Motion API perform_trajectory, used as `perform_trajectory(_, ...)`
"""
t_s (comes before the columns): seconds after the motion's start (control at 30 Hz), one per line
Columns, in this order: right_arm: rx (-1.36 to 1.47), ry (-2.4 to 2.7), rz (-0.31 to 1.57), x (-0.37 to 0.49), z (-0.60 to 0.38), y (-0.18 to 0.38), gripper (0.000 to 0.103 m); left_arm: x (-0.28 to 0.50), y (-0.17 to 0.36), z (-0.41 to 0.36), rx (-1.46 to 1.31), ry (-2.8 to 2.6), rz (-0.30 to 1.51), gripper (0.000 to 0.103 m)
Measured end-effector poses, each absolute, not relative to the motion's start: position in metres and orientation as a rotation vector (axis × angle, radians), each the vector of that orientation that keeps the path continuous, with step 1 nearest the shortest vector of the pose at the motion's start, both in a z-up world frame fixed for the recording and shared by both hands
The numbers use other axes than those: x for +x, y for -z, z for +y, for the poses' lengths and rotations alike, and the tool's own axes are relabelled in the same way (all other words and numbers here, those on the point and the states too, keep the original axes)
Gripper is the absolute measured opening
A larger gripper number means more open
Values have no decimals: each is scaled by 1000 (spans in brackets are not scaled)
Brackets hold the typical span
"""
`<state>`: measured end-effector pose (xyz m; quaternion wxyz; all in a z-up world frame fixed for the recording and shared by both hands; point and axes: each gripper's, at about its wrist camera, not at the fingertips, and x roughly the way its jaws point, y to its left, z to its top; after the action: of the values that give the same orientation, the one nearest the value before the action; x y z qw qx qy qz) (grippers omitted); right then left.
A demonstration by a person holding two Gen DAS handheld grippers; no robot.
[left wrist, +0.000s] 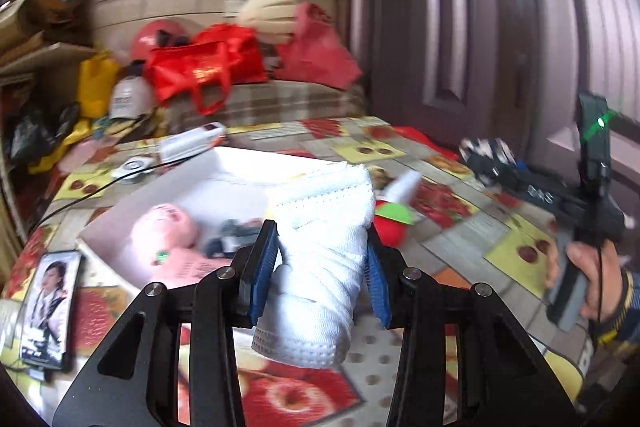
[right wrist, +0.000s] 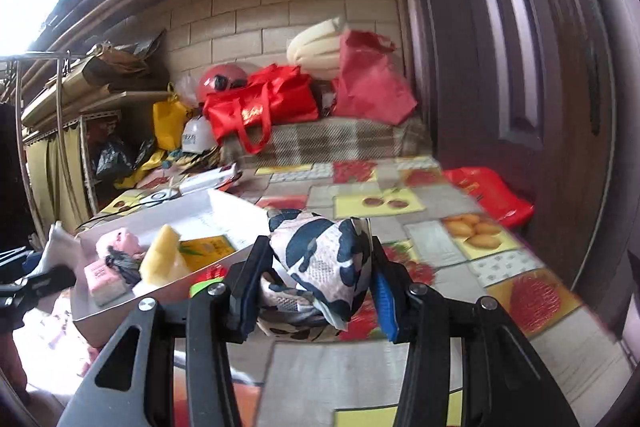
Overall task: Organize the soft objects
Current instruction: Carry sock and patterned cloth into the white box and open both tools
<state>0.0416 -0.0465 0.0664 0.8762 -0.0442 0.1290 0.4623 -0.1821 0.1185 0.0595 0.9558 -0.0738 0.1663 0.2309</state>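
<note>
**Carrying two soft items toward white box**

Gripping white folded cloth (left wrist: 320,259) in left gripper (left wrist: 320,267), blue pads (left wrist: 262,275) pressed into both sides, cloth bunched and lifted clear of the table. Long axis of cloth running roughly along the fingers, far end pointing out over the white box (left wrist: 176,187). Box lying just ahead and left of left gripper, open side up, near wall close to the fingertips. Already inside: pink plush (left wrist: 164,231), a dark small item beside it, hard to identify.

Clamping cow-print fabric bundle (right wrist: 324,259) in right gripper (right wrist: 316,283), pads tight on both flanks, bundle raised off the table. Box (right wrist: 208,211) sitting ahead-left of right gripper, farther off than from the left one. Yellow soft piece (right wrist: 164,259) and pink block (right wrist: 104,277) visible inside. Left gripper judged nearer, likely first to drop.

Red-and-green plush (left wrist: 394,223) lying on table just right of the white cloth, outside box, probably left to collect.

Table covered with fruit-print oilcloth (right wrist: 500,267), glossy, flat. Phone (left wrist: 50,311) lying at left edge. Red bags (right wrist: 260,107) stacked on checked surface behind, brick wall beyond, dark door (right wrist: 520,67) to the right. Left-wrist view motion-blurred.
</note>
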Motion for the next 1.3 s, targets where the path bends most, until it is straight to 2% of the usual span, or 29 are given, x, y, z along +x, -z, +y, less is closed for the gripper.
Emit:
perform_trajectory(0.2,-124,-1022,379,38,-17,-55,47,-192,-49,150,-141,-609,367,41)
perform_trajectory(0.77,-350,-1282,250,-50,67,-45,47,-186,-39,195,-217,-668,416,41)
perform_trajectory(1.03,-365,-1277,391,-31,108,-37,47,-163,-37,233,-241,-727,445,41)
perform_trajectory(1.3,-427,-1218,393,-22,149,-33,47,-129,-30,256,-218,-766,547,41)
